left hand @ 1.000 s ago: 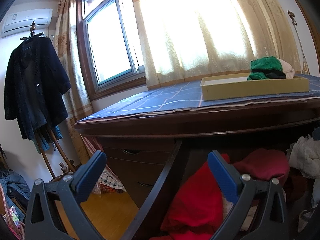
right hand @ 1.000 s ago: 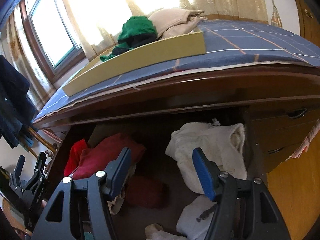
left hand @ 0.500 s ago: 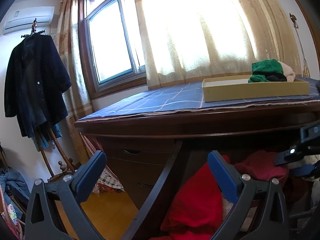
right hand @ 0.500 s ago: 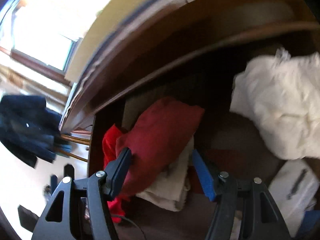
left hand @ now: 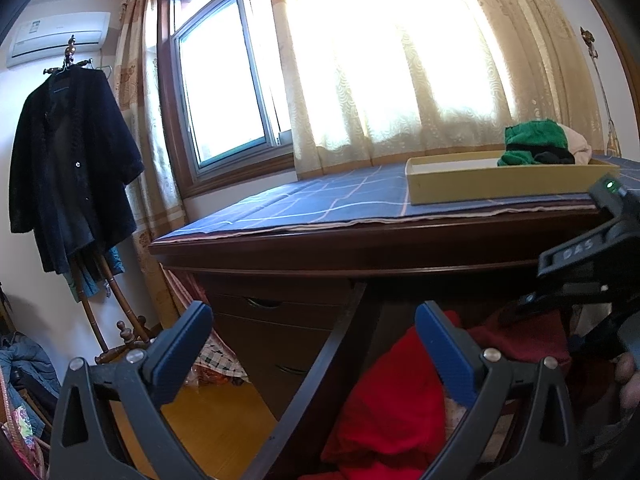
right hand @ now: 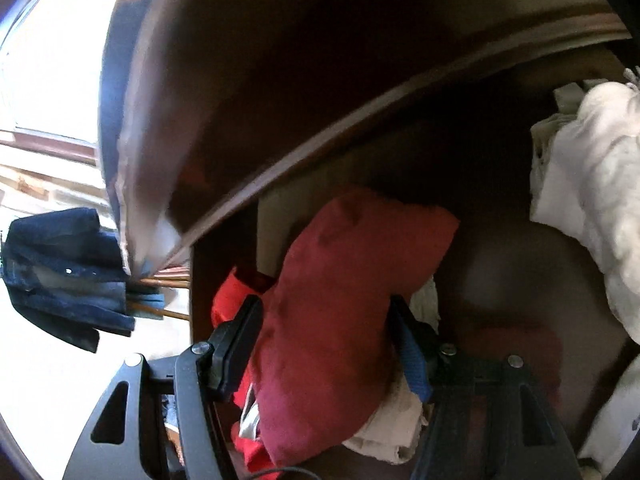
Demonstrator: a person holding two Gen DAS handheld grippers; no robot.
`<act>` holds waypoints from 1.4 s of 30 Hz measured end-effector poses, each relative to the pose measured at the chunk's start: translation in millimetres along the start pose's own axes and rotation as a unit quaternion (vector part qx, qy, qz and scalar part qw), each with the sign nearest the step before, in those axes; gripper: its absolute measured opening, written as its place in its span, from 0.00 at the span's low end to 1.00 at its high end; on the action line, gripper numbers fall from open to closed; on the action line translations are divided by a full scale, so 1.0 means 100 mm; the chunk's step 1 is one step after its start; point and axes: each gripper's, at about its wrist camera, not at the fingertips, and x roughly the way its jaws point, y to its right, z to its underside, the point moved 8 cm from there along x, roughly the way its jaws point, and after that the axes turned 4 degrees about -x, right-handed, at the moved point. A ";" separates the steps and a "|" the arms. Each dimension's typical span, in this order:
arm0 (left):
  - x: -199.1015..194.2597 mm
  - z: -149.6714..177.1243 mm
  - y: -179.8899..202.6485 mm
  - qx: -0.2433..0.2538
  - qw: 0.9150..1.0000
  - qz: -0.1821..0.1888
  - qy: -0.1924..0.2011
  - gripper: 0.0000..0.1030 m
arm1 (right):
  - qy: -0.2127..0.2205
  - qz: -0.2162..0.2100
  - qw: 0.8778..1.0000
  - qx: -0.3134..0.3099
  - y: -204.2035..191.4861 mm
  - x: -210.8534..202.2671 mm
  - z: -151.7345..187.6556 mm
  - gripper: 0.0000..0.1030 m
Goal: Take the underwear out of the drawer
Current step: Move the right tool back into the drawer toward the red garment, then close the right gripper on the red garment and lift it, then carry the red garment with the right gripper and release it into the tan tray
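Observation:
The open drawer (right hand: 224, 264) holds a dark red garment (right hand: 352, 280), a bright red one (right hand: 228, 300), a cream cloth (right hand: 392, 420) and white garments (right hand: 592, 184). My right gripper (right hand: 326, 320) points down into the drawer and is open. Its two fingers straddle the dark red garment, which fills the gap between them. My left gripper (left hand: 312, 320) hangs open and empty over the drawer's side rail (left hand: 320, 368). The bright red garment (left hand: 392, 392) lies just beyond it. The right tool's black housing (left hand: 580, 256) shows at the right edge of the left wrist view.
The desk top (left hand: 320, 204) carries a blue checked cloth and a yellow tray (left hand: 480, 188) with green clothes (left hand: 532, 140). Closed drawers (left hand: 272, 312) sit to the left of the open one. A dark coat (left hand: 68, 176) hangs on a stand at the left, above the wooden floor (left hand: 208, 412).
The right gripper has dropped and tipped down into the drawer, rolling as it went, and now straddles the dark red garment. Its housing has entered the left wrist view. The left gripper held still.

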 end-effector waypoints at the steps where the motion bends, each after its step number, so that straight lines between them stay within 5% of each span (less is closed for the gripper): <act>1: 0.00 0.00 0.00 0.000 1.000 0.000 0.000 1.00 | -0.002 0.005 1.000 -0.003 -0.01 0.02 0.01 0.64; 7: 0.00 0.00 0.00 0.001 1.000 0.001 0.000 1.00 | -0.029 0.048 0.997 -0.055 -0.11 0.24 0.06 0.64; 9: -0.01 0.00 0.01 0.003 1.000 0.002 0.000 1.00 | -0.030 0.063 0.994 -0.079 -0.13 0.25 0.09 0.44; 15: -0.01 -0.01 0.02 0.003 1.000 0.002 0.001 1.00 | -0.024 0.035 0.996 -0.081 -0.13 0.20 0.09 0.26; 26: -0.02 -0.01 0.02 0.009 1.000 0.001 0.003 1.00 | 0.082 0.025 0.984 -0.153 -0.26 -0.40 -0.01 0.23; 42: -0.01 0.00 0.01 0.007 1.000 0.003 0.003 1.00 | 0.152 -0.004 0.953 -0.262 -0.76 -1.09 0.18 0.23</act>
